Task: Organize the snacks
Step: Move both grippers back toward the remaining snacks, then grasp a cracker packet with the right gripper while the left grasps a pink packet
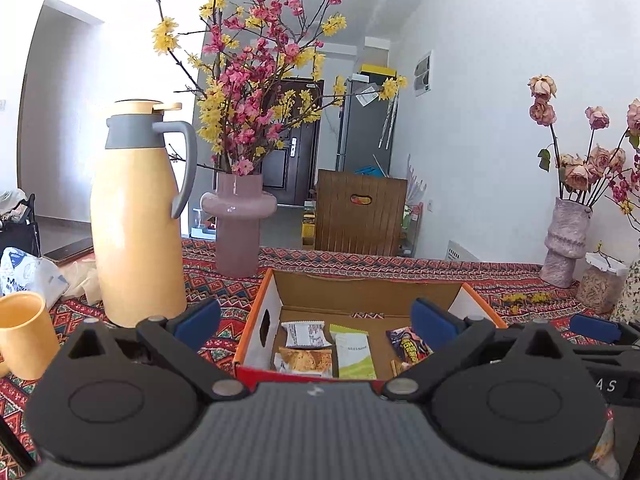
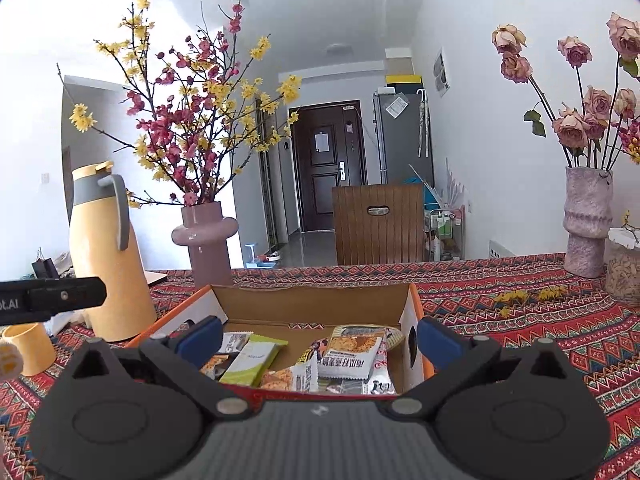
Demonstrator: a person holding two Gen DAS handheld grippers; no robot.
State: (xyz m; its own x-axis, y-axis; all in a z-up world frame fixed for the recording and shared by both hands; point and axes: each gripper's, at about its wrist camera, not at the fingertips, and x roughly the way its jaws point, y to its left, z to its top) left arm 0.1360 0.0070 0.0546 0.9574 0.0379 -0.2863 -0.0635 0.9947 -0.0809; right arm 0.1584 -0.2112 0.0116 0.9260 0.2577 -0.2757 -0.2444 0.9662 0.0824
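An open cardboard box with orange edges sits on the patterned tablecloth and holds several snack packets. In the left wrist view I see a white packet, a green and white bar, a cracker packet and a dark purple packet. My left gripper hovers open at the box's near edge with nothing between its blue pads. The right wrist view shows the same box with the green bar and a pile of packets. My right gripper is open over the box's near edge, holding nothing.
A tall yellow thermos jug and a yellow cup stand left of the box. A pink vase of blossoms is behind it. Another vase of dried roses and a jar stand at the right. A wooden chair back is beyond the table.
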